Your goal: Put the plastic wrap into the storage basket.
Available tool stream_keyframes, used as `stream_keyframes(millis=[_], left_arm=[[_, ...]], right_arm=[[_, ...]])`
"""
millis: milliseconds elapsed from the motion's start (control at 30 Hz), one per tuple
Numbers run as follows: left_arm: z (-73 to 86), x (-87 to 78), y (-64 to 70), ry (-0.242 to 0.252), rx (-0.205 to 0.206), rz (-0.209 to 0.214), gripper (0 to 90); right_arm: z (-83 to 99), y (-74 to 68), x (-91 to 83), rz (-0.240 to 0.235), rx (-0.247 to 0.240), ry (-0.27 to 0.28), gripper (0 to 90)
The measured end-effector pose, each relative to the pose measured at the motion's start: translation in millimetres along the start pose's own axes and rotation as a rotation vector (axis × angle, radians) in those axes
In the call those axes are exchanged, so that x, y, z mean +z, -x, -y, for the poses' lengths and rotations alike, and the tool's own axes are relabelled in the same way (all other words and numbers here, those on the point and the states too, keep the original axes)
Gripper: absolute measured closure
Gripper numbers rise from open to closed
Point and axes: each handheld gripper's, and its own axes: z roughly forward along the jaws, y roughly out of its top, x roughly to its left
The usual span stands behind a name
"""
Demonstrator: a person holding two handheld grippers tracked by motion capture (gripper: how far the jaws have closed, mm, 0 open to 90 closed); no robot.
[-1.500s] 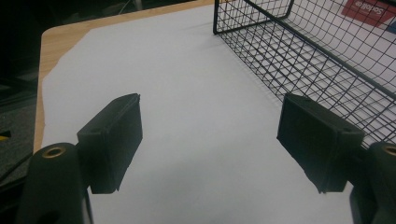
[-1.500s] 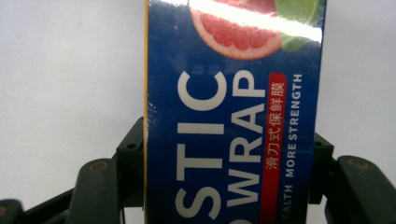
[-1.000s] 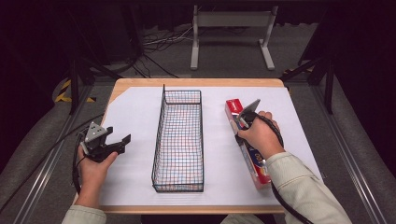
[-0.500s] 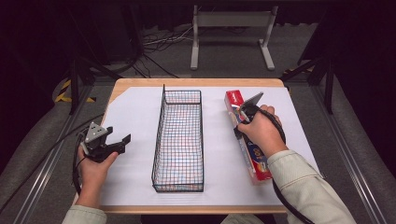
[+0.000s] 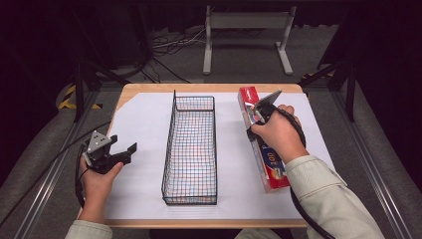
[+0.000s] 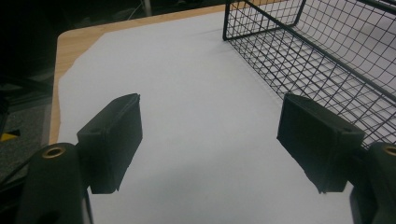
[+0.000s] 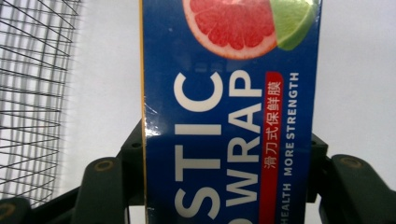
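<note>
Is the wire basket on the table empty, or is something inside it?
Empty. Through the mesh of the wire basket the high view shows just white paper; the plastic wrap box lies outside, to its right.

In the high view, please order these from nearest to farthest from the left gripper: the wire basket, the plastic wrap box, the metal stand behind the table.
1. wire basket, mid-table, right of the left gripper.
2. plastic wrap box, table's right side.
3. metal stand, on the floor beyond.

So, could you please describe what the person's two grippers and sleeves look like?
Both grippers are black. The left gripper carries a grey three-cornered plate on top, has blocky rectangular fingers with brass-coloured pivot screws, and trails a black cable. The right gripper also bears a grey plate and a black cable. The sleeves are pale greenish-beige.
</note>
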Motion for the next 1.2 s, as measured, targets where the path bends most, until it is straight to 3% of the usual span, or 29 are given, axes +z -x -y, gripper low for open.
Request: stream_keyframes(millis=[300, 500, 733, 967, 1200], left_arm=[[-1.3, 5.8, -1.7, 0.008, -0.013, 0.004, 22.3], [-3.0, 8.5, -4.6, 0.026, -0.048, -0.012, 22.4], [-6.5, 14.9, 1.2, 0.02, -0.011, -0.022, 22.4], [-6.4, 18.8, 3.9, 0.0, 0.007, -0.036, 22.4], [-5.2, 19.6, 4.6, -0.012, 0.019, -0.06, 22.4]], right_arm=[[-2.1, -16.8, -17.6, 0.002, 0.044, 0.029, 40.8], [-7.3, -30.9, -28.6, -0.007, 0.09, 0.053, 40.8], [-14.9, -51.2, -34.6, -0.044, 0.14, 0.051, 40.8], [-22.7, -71.9, -36.4, -0.035, 0.103, 0.037, 40.7], [-29.8, -85.9, -39.7, -0.045, 0.137, 0.035, 40.5]])
